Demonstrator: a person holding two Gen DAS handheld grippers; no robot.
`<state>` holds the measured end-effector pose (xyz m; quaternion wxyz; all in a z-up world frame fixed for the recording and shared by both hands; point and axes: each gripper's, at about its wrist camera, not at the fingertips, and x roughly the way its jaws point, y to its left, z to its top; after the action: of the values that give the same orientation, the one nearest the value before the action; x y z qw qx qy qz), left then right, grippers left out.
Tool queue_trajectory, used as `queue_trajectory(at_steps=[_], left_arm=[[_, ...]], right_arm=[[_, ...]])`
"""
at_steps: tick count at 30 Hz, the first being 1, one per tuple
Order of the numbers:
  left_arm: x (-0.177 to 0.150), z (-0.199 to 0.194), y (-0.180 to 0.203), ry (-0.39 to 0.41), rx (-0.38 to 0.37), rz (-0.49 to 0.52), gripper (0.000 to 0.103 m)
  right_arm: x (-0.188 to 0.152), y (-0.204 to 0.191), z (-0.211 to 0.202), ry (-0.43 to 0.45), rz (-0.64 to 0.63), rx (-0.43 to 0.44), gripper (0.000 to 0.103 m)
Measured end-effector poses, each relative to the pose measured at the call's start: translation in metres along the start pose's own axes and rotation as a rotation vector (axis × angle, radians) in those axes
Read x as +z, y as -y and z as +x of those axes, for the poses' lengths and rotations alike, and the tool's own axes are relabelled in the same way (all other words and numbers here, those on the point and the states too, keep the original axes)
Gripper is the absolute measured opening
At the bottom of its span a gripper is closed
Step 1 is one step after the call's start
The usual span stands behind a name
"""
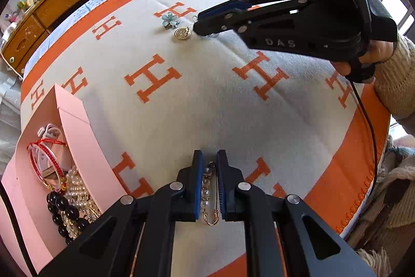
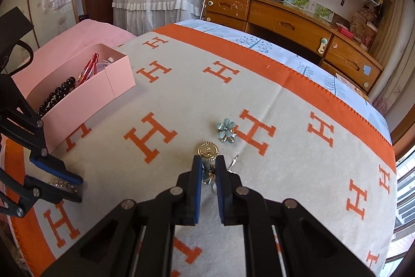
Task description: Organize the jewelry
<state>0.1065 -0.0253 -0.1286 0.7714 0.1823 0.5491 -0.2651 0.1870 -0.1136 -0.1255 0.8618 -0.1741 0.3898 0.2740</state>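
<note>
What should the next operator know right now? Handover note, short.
Left gripper: shut on the pearl pin, low over the blanket.
Right gripper: shut on a small silvery piece beside the gold pendant; exactly what it holds is unclear.
Done: black beads, pearls and red bracelet are in the pink box.
Left: box both held pieces, then the blue flower clip and gold pendant still lying on the blanket.
</note>
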Motion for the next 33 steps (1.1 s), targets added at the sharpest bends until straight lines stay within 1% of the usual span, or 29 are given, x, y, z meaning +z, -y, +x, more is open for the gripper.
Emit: queue_trajectory(at_steps=[3,8,12,17,22,26,31,33], left_arm=[[-0.005,-0.005,0.002,0.012,-0.008,-0.045,0.006],[-0.013,-0.02,-0.007,0.046,-0.028,-0.143,0.004],[-0.019,-0.04,-0.019,0.089,-0.043,-0.232,0.004],[-0.028,-0.076,-0.036,0.156,-0.036,-0.344,0.003],[-0.041,-0.105,-0.065,0.221,0.004,-0.447,0.003],[-0.058,-0.118,-0.079,0.247,0.026,-0.507,0.004],[-0.084,-0.13,-0.098,0.257,0.095,-0.596,0.004],[-0.093,-0.131,-0.105,0.254,0.123,-0.63,0.004]], right_arm=[[-0.002,0.02,-0.011,0.01,0.129,0.063,0.01],[-0.001,0.057,-0.048,0.082,0.352,0.188,0.01],[0.005,0.066,-0.074,0.12,0.445,0.25,0.01],[0.02,0.046,-0.093,0.145,0.461,0.33,0.01],[0.04,0.018,-0.103,0.155,0.446,0.394,0.01],[0.053,-0.011,-0.098,0.123,0.439,0.49,0.01],[0.068,-0.052,-0.079,0.062,0.418,0.559,0.01],[0.075,-0.067,-0.071,0.041,0.41,0.573,0.01]])
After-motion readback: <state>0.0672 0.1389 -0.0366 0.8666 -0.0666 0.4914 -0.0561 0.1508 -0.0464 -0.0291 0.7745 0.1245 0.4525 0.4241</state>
